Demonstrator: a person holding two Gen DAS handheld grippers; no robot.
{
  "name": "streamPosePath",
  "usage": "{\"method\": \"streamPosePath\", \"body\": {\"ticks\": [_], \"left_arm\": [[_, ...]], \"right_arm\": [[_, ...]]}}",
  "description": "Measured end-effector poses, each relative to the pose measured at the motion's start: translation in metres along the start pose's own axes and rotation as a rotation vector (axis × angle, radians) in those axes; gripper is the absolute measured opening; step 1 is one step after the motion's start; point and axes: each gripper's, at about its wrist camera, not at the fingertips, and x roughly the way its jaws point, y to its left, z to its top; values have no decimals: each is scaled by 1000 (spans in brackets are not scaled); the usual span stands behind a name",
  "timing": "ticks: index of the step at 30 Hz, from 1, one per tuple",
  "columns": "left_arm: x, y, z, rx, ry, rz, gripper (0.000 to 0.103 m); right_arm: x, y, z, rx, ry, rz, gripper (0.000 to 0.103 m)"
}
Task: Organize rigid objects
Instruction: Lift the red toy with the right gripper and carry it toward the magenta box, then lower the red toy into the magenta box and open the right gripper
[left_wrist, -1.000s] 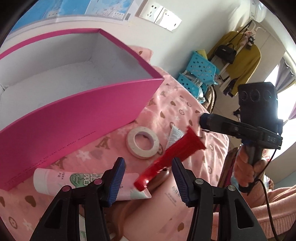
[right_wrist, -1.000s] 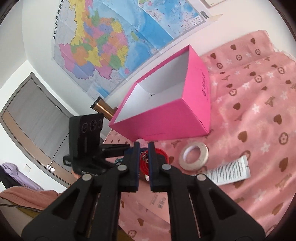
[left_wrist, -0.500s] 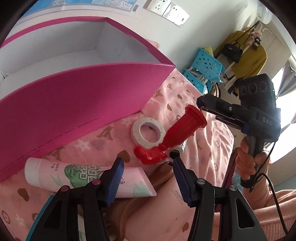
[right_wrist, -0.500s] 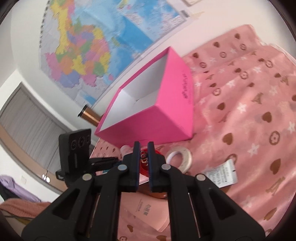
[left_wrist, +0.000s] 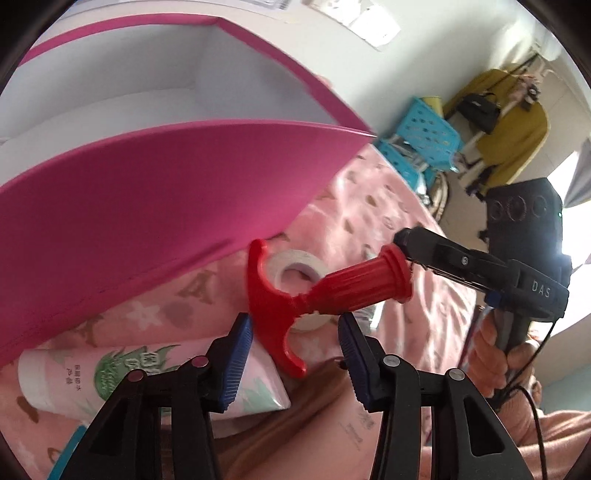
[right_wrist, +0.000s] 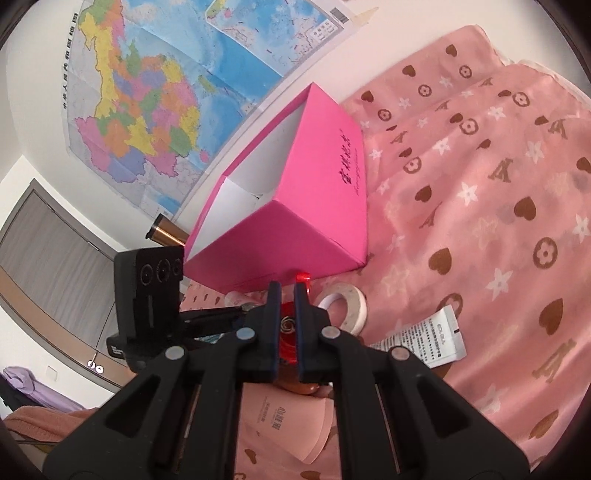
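Sorting has barely begun: the pink box (left_wrist: 155, 206) ahead of both claws shows only white walls, nothing visibly inside. Right gripper (right_wrist: 287, 295) is clamped tight on the wide end of a red T-handled corkscrew (left_wrist: 321, 288), held off the cloth. Left gripper (left_wrist: 295, 334), jaws just narrowing but still part-open, brackets the red handle without pressing it. Beyond the handle lies a tape roll (left_wrist: 295, 266); under the left claw a pink-and-green tube (left_wrist: 122, 376); right of the right claw a white tube (right_wrist: 424, 339). All await boxing.
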Motion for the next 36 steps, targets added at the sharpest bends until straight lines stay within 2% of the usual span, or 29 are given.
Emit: {"method": "streamPosePath", "body": {"ticks": [5,13,14,17,22,24,27,33,36], "left_arm": [[2,-1,2,8,10,1,55],[11,-11,1,39,29,22,59],[11,-12,1,40,30,22,59],[13,-13,4,37,32,20,59],[16,-16,3,30,37,11,58],[17,-16,3,25,31,28,58],[14,-14,0,-3,17,14,58],[-13,-20,-7,-21,-57,-4,58],[-37,-31,-9,1,-123,34,58]], "right_arm": [[6,-22,-6,44,15,-42,8],[-1,-38,-15,107,-13,-79,10],[-3,-35,-17,96,-17,-82,13],[-7,-29,-24,81,-20,-88,32],[-3,-21,-31,60,-23,-100,31],[1,-15,-31,37,-28,-106,25],[0,-8,-29,6,-40,-102,24],[-8,5,-23,1,-55,-36,24],[-13,24,-14,-42,-65,-6,24]]}}
